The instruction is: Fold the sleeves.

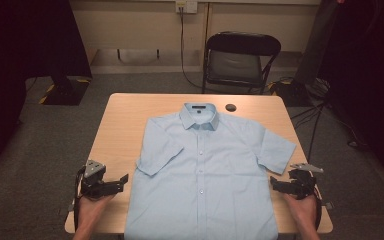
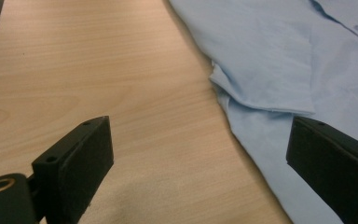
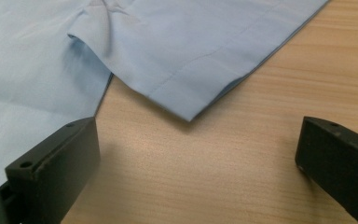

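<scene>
Left gripper [image 1: 122, 182], right gripper [image 1: 275, 183]: black blocky jaws, screw holes, grey three-cornered top plates.

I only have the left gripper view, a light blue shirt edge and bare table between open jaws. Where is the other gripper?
Observer: The right gripper sits at the shirt's opposite side, near the table's front edge.
Operator: Is it open?
Observer: Yes, the right gripper view shows its jaws wide apart over bare wood, a sleeve hem just ahead.
Operator: How does the shirt lie?
Observer: Flat, buttoned, collar toward the far edge.
Operator: Anything else on the table?
Observer: A small dark round object beside the collar.
</scene>
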